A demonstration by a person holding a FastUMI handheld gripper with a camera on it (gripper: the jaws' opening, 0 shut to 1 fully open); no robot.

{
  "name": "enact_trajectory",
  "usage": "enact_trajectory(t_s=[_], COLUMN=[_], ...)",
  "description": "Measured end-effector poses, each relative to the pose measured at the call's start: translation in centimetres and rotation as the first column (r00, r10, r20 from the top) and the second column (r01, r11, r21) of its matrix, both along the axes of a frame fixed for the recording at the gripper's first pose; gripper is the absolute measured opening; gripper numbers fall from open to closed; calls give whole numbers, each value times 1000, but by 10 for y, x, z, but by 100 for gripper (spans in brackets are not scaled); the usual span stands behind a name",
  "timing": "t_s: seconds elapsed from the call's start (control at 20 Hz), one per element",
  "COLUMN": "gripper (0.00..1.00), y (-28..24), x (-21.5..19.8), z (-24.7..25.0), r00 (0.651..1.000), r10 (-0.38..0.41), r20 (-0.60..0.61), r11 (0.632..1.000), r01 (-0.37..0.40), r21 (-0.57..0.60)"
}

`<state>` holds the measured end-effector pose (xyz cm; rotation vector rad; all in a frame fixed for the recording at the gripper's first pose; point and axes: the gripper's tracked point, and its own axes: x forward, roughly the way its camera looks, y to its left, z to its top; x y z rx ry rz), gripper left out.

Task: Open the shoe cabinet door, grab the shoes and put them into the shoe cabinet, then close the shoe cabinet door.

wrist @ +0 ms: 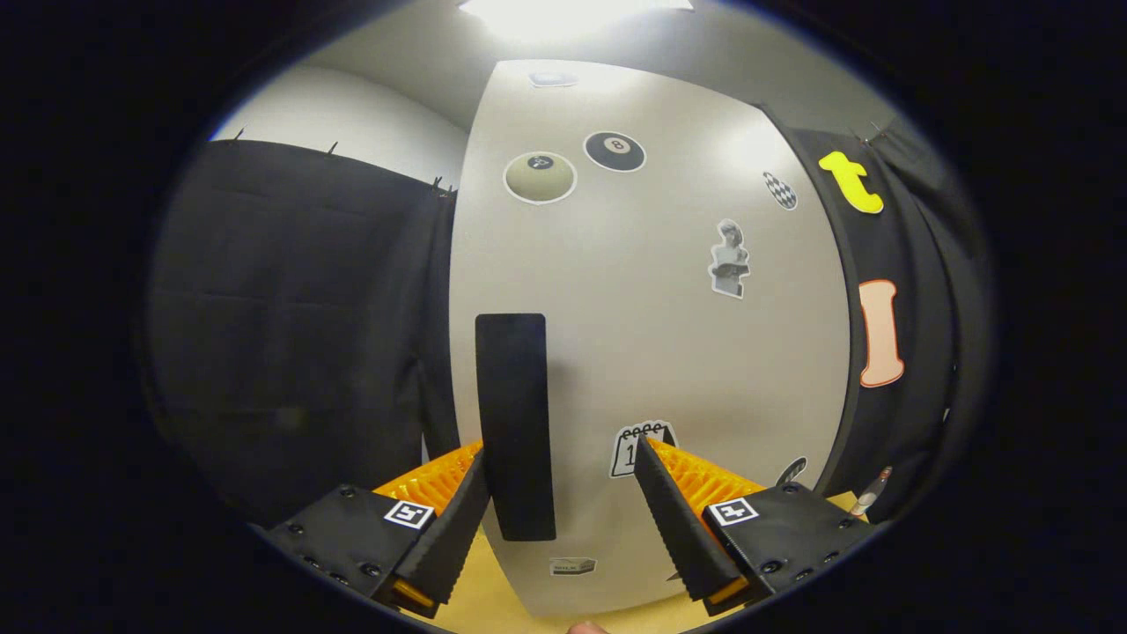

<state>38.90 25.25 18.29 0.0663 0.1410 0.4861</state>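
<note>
Facing the cabinet front at close range, the hand-held gripper (561, 528) has its fingers spread wide and holding nothing, the inner face of one finger just beside the lower part of the tall black rectangular handle (515, 423), the other finger well to the far side of it. The handle stands between the fingers but off-centre, so neither finger presses on it. Beneath the fingers runs the pale wooden table (493, 581), and the foot of the cabinet rests near its front edge.

Just beyond, the flat grey shoe cabinet door (651, 335), dotted with small stickers, lies shut and flush. No shoes are in view, so this scene would fit either a door that awaits opening or one shut again with the shoes inside.

Should the handle be taken from here, the risk in my judgement is a lopsided squeeze: the near finger would meet the handle first and push the door sideways, or the pads would catch only the handle's bottom end and slip off under a pull. A pull straight back rather than along the hinge arc could also drag the light cabinet across the table toward its edge. Behind the cabinet hangs the black cloth wall (299, 335).
</note>
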Motion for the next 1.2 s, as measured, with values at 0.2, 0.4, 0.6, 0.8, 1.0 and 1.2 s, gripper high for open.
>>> enact_trajectory(t_s=[0.2, 0.4, 0.6, 0.8, 1.0, 1.2], gripper=[97, 97, 98, 98, 98, 98], y=[2, 6, -31, -96, -164, -234], x=[-3, -25, -66, -115, -152, -180], z=[3, 14, 27, 34, 38, 43], r00=[997, 1000, 999, 998, 995, 982], r10=[-56, -12, 5, -33, -86, -179], r20=[45, 28, 46, 53, 43, 54], r11=[998, 1000, 1000, 999, 996, 984], r01=[58, 11, -5, 34, 86, 179], r21=[-32, 22, 1, -10, -9, -2])
